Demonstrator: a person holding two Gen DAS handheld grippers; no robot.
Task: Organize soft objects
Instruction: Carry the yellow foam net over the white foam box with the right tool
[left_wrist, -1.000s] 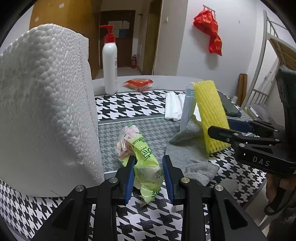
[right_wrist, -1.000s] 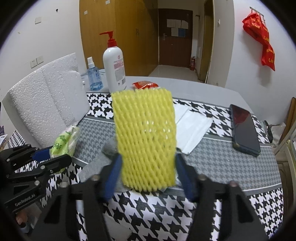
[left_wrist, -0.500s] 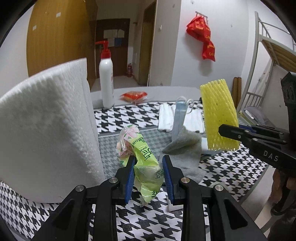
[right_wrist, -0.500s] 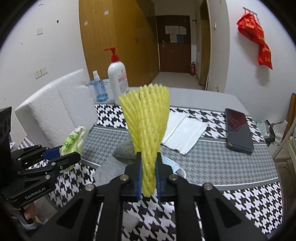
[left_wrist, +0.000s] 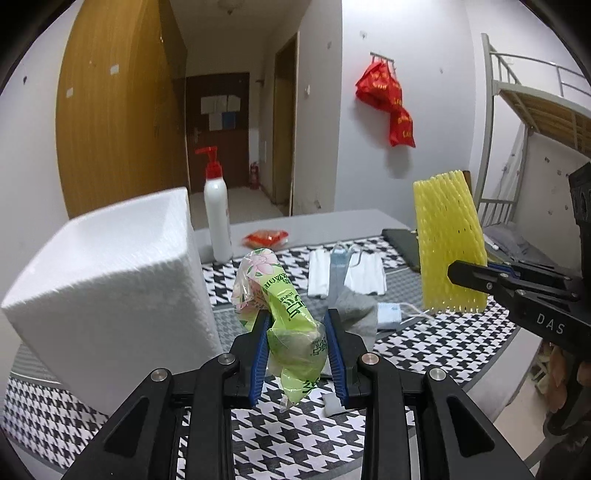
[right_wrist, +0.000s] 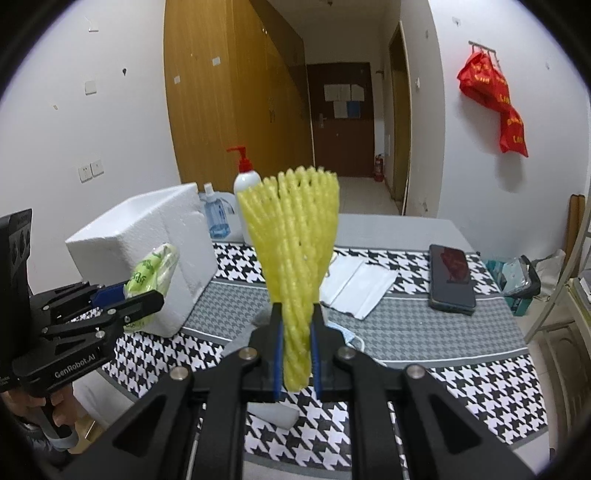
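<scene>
My left gripper (left_wrist: 297, 332) is shut on a green tissue pack (left_wrist: 284, 306) and holds it above the table, beside the white foam box (left_wrist: 110, 284). The pack also shows in the right wrist view (right_wrist: 149, 271). My right gripper (right_wrist: 297, 345) is shut on a yellow foam net sleeve (right_wrist: 295, 251), squeezed flat at its lower end and held upright above the table. The sleeve also shows in the left wrist view (left_wrist: 448, 245). A grey cloth (left_wrist: 356, 306) and a blue face mask (left_wrist: 389, 312) lie on the table below.
A houndstooth cloth covers the table (right_wrist: 461, 369). On it are folded white sheets (right_wrist: 360, 284), a black phone (right_wrist: 452, 277), a white pump bottle (left_wrist: 218, 225), a blue bottle (right_wrist: 216, 216) and a red packet (left_wrist: 266, 238). A small white block (right_wrist: 273, 413) lies near the front edge.
Both grippers have risen well above the table with their loads. The right gripper has closed tight on the yellow sleeve, pinching it flat. The foam box's open top is now in sight.
</scene>
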